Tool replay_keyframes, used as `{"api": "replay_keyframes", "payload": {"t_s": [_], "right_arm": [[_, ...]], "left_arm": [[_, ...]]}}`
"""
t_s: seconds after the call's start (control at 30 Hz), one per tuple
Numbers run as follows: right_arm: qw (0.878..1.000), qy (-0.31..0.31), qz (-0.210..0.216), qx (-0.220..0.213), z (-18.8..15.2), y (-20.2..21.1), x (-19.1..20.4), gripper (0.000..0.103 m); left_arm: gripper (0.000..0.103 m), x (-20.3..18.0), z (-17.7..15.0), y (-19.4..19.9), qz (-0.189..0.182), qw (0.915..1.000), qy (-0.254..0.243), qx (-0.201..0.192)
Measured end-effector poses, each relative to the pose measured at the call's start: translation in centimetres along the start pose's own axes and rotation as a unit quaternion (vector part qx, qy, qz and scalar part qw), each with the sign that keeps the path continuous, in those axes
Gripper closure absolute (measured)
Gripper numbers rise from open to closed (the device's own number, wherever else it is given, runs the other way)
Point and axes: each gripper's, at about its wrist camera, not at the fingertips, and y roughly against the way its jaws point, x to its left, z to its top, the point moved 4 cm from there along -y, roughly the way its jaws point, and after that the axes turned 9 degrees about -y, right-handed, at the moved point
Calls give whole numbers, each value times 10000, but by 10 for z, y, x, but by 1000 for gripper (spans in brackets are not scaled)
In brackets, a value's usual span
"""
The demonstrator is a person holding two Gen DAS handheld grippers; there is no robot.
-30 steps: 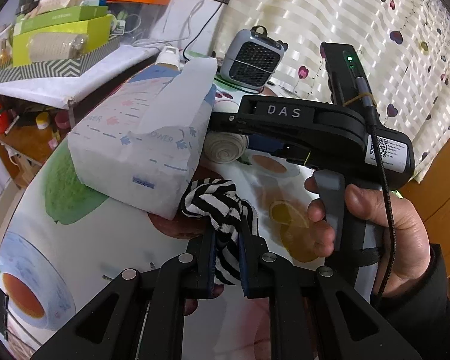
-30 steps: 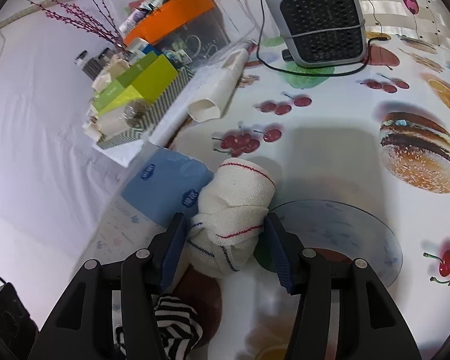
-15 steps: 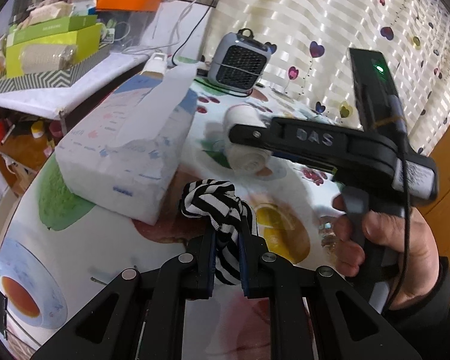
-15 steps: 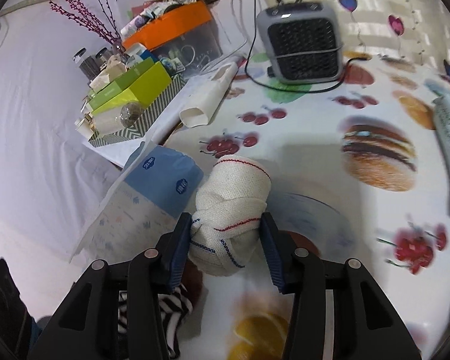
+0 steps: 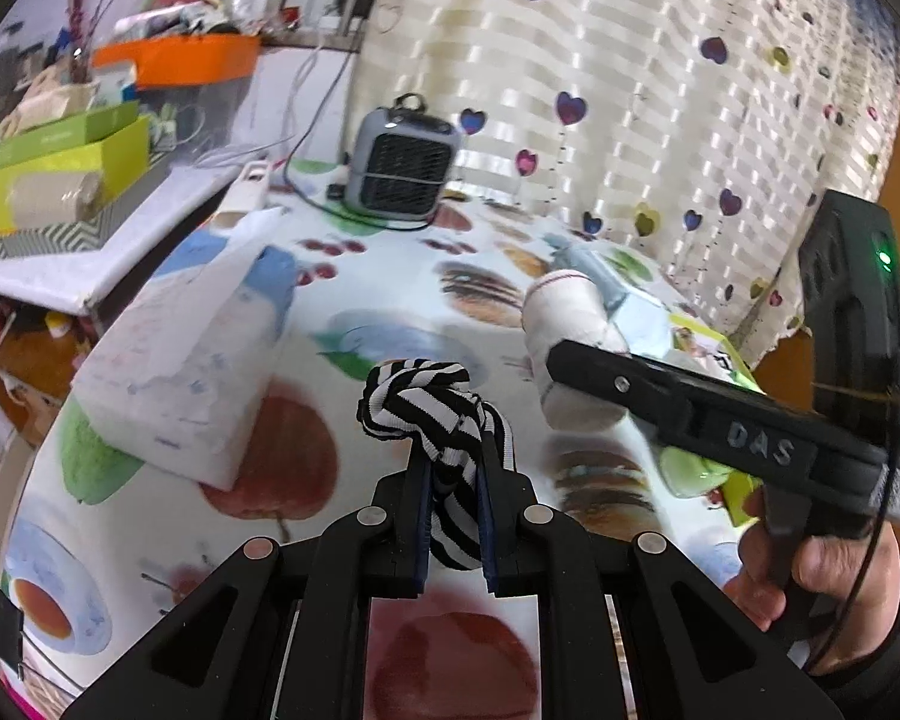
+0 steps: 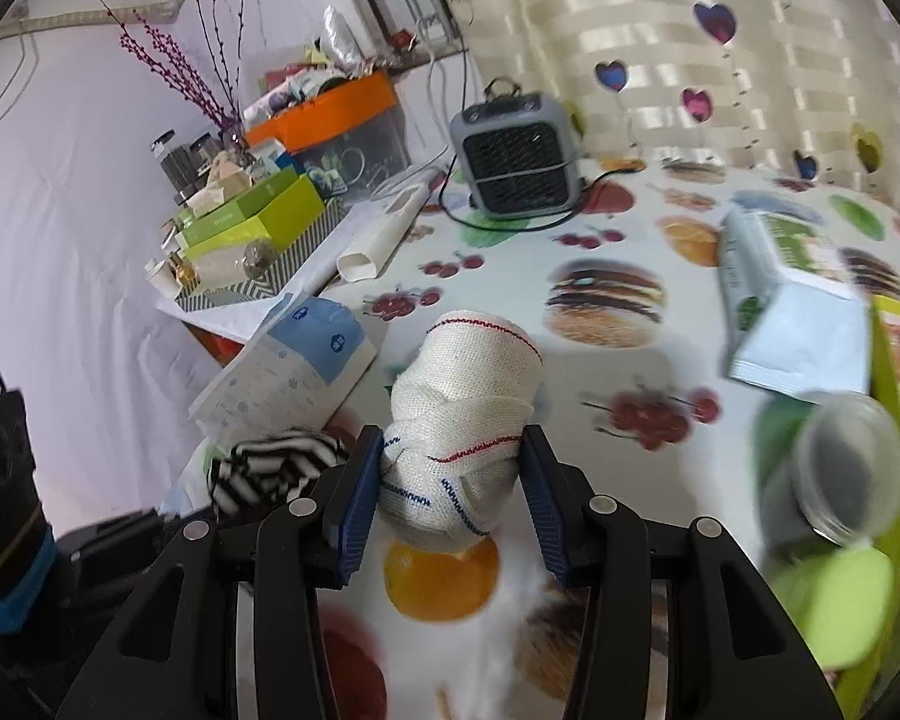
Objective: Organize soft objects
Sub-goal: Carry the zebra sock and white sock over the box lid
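- Left gripper point(image 5: 455, 495): fingers pressed tight on the knotted black-and-white striped cloth point(image 5: 429, 414), held above the table; knot sticking out past the fingertips toward 12 o'clock.
- Right gripper point(image 6: 453, 483): blue pads clamped on both sides of the white cloth bundle point(image 6: 459, 414), also held above the table; red and blue stitch lines visible on the weave.
- In the left wrist view: white bundle at about 2 o'clock from the striped cloth, right gripper body with a hand point(image 5: 822, 576) on its trigger at 4 o'clock.
- In the right wrist view: striped cloth at 9 o'clock from the bundle, just beside the left pad.
- Below both: tablecloth point(image 6: 618, 372) with printed burgers, cherries, oranges and apples.
- White and blue soft pack point(image 5: 192, 372) lying on the table at 9 o'clock from the striped cloth, apart from it.
- Grey small heater point(image 6: 513, 162) standing at 12 o'clock, at the far edge, black cable running from it.
- Green and white pack point(image 6: 780, 300) at 2 o'clock in the right wrist view, blurred; next to it a green box point(image 6: 888, 420) at 3 o'clock with a clear round container point(image 6: 846, 468), contents not readable.
- Side shelf with orange bin point(image 6: 330, 108) and green boxes at 10 o'clock.
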Motion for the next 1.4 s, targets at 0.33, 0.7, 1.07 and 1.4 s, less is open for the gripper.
{"api": "replay_keyframes", "payload": {"t_s": [0.33, 0.7, 1.07, 1.4], "right_arm": [[9988, -187, -88, -436, -7, 57, -29, 56], [9963, -411, -149, -747, -10, 96, -60, 56], [9929, -579, -298, -996, -12, 126, -84, 56], [9881, -792, -514, -1211, -8, 147, -110, 56]], "left_arm": [[91, -53, 12, 8, -180, 9989, -421, -101], [91, -95, 22, 4, -275, 9968, -745, -89], [91, -131, 32, -1, -447, 9942, -974, -112], [91, -159, 42, -11, -686, 9906, -1175, -133]]}}
